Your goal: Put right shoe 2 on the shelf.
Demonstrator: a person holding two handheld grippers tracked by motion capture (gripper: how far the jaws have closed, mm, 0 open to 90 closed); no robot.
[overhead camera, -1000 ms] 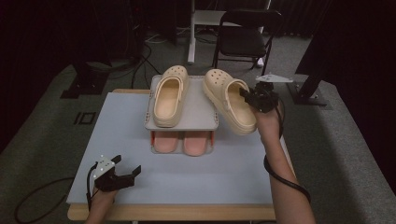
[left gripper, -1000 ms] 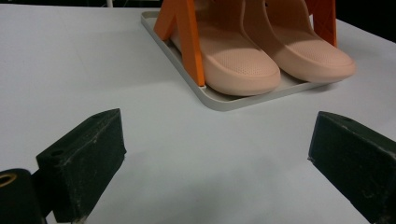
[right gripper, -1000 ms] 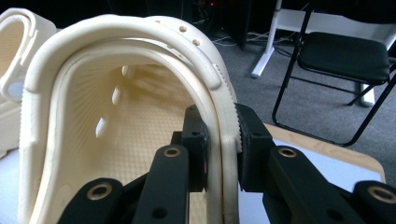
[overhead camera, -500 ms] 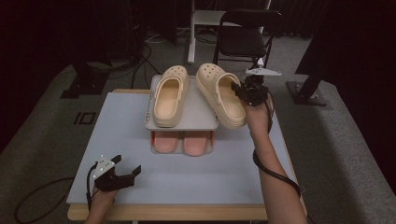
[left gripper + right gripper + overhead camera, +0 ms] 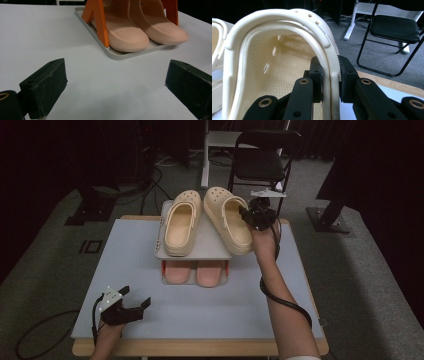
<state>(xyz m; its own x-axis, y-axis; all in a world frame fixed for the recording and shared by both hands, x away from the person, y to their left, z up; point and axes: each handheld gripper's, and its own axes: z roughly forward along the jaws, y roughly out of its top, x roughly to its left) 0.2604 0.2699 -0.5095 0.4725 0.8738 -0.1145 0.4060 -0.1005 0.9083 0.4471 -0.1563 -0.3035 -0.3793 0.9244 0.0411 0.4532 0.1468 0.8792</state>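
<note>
A cream clog (image 5: 227, 217) lies over the right side of the rack's grey top shelf (image 5: 210, 249), next to a second cream clog (image 5: 180, 222). My right gripper (image 5: 248, 215) is shut on the right clog's side wall. In the right gripper view the jaws (image 5: 331, 75) pinch that rim (image 5: 274, 57) from inside and outside. A pair of pink slippers (image 5: 195, 271) sits on the lower tray (image 5: 120, 55) between orange legs (image 5: 98, 20). My left gripper (image 5: 136, 300) rests near the table's front left corner, open (image 5: 117, 82), with nothing between its jaws.
The rack stands at the back middle of the pale blue table (image 5: 125, 255). A black folding chair (image 5: 265, 160) and a white stand (image 5: 205, 150) stand on the floor beyond the table's far edge. Cables lie on the floor at the left.
My right gripper has carried the cream clog left and away from the person, from overhanging the shelf's right edge to lying beside the other clog. The left gripper has stayed still.
</note>
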